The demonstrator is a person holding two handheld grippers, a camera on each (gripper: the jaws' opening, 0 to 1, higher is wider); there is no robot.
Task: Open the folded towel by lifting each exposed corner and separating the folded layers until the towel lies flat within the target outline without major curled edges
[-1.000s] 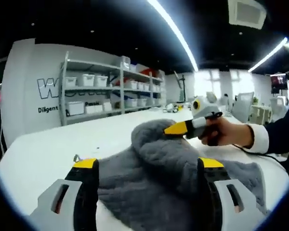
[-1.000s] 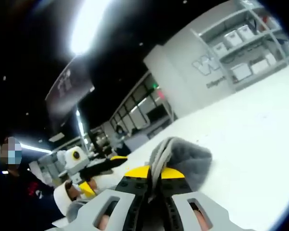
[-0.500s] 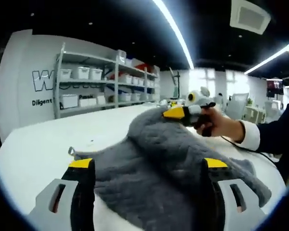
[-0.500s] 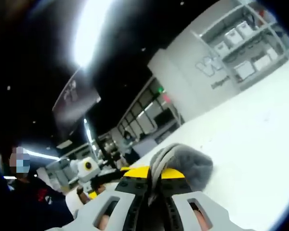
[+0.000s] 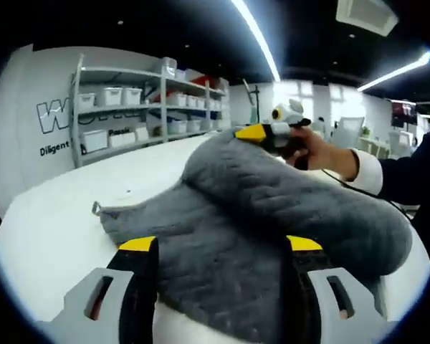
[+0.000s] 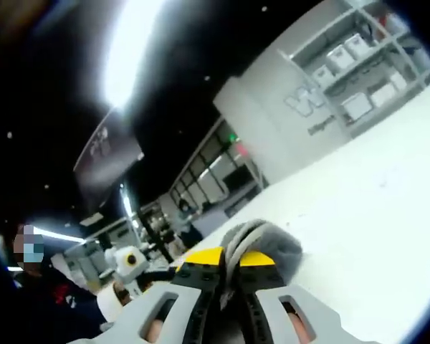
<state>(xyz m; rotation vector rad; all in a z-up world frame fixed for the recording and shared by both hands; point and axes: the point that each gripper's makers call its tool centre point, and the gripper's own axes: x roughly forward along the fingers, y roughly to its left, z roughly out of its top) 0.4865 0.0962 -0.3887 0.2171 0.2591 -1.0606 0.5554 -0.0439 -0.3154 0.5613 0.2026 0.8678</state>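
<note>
Pinching a towel [image 6: 261,247] fold, the right gripper [image 6: 228,269] hides its edge (left gripper [image 5: 218,247] jaws wide, empty).

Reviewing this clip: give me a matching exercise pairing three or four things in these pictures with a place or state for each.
Things:
1. right gripper
2. left gripper
3. towel
4. shelf bins

States:
A. open, above the towel's near edge
B. stored by the back wall
C. shut on a raised towel fold
D. partly lifted, draped on the white table

Pairs: 1-C, 2-A, 3-D, 4-B

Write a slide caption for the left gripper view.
Right gripper lifts a gray towel corner above the white table.
</note>
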